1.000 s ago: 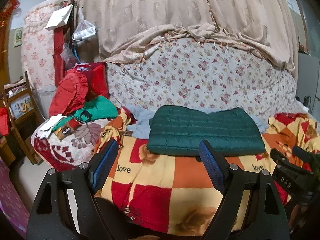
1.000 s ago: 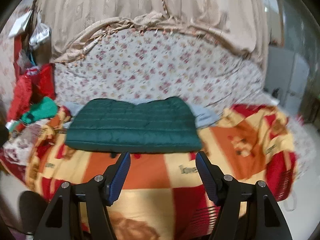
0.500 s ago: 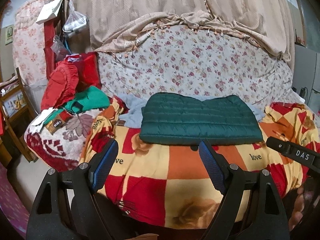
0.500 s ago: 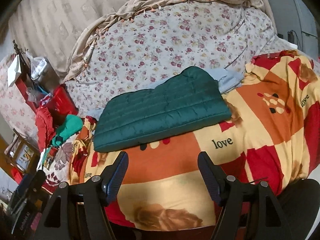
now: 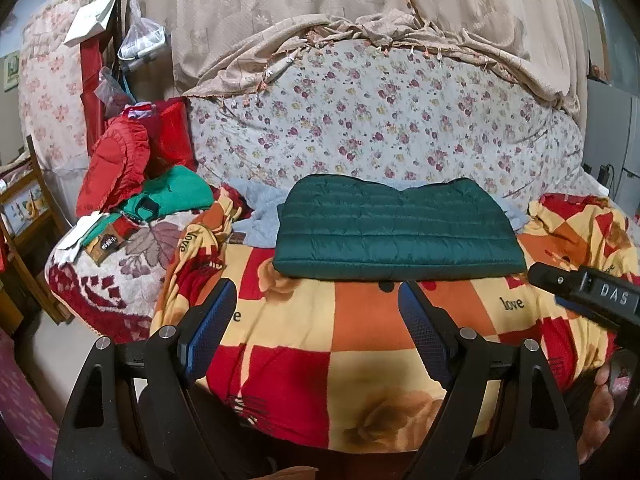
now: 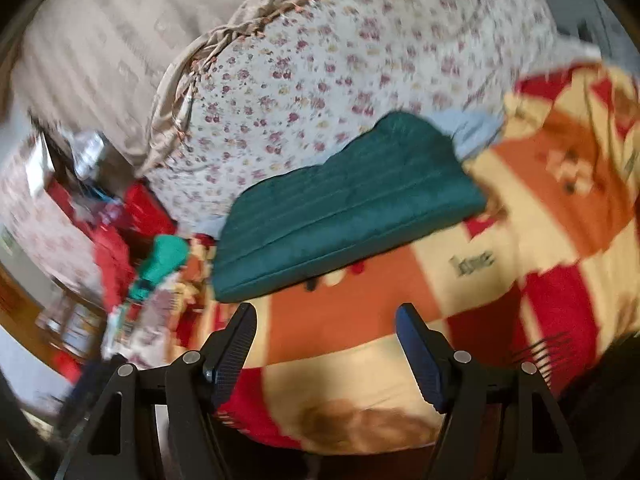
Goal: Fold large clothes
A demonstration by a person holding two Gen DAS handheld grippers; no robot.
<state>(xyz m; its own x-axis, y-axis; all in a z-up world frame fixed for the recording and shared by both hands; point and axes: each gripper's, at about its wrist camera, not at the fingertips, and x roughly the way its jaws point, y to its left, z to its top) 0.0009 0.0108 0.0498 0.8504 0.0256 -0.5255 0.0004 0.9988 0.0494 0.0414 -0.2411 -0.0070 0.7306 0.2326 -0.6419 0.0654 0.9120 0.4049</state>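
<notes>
I see the dark green quilted jacket (image 5: 396, 232) lying folded into a flat, wide rectangular bundle on the bed, resting on the red, orange and yellow checked blanket (image 5: 360, 320). Its horizontal stitched channels run side to side, and its near edge is straight and thick, showing stacked layers. The far edge dips slightly in the middle. A pale blue garment (image 5: 260, 216) peeks out from under its back and both far corners. In my right wrist view the jacket (image 6: 340, 208) appears tilted and blurred, nothing touching it.
</notes>
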